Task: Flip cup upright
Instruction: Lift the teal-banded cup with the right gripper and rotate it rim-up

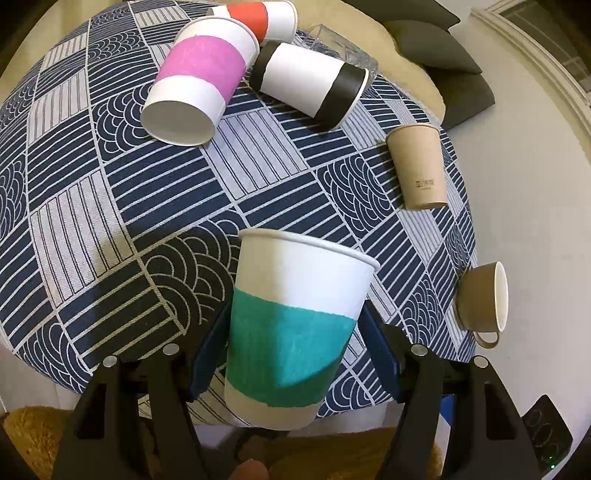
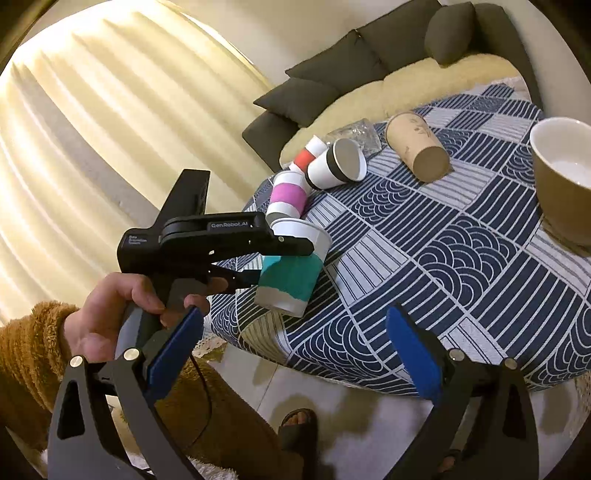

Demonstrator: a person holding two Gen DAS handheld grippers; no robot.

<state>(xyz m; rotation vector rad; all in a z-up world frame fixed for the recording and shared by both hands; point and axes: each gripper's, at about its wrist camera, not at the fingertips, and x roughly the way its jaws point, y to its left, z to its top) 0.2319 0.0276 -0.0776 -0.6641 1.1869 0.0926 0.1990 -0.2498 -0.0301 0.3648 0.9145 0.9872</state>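
The teal-banded paper cup (image 1: 295,325) sits between the blue pads of the left hand-held gripper (image 1: 295,354), pinched across its coloured band, with its rolled rim up and away from the camera and its base toward the person. In the right wrist view the same cup (image 2: 291,266) hangs just above the near-left edge of the counter (image 2: 461,266), apparently not resting on the patterned cloth. Its long axis is close to vertical but leans, the mouth tipped toward the middle of the counter and the base swung out toward the edge.

That lean is what the next move depends on: the cup looks nearly turned over, so what remains is likely a small wrist roll to bring the axis plumb, then a descent onto bare cloth just inboard of the edge. Set down too near the edge, or still tilted, the light cup could topple.

The right hand-held gripper (image 2: 295,354) is spread wide and carries nothing, hovering off the near edge, well apart from the cup; the left hand (image 2: 122,314) is plainly the nearer one.

Toward the far edge lie the pink-banded cup (image 1: 199,81), the black-banded cup (image 1: 310,79) and the red-banded cup (image 1: 258,18), all on their sides and crowded together.
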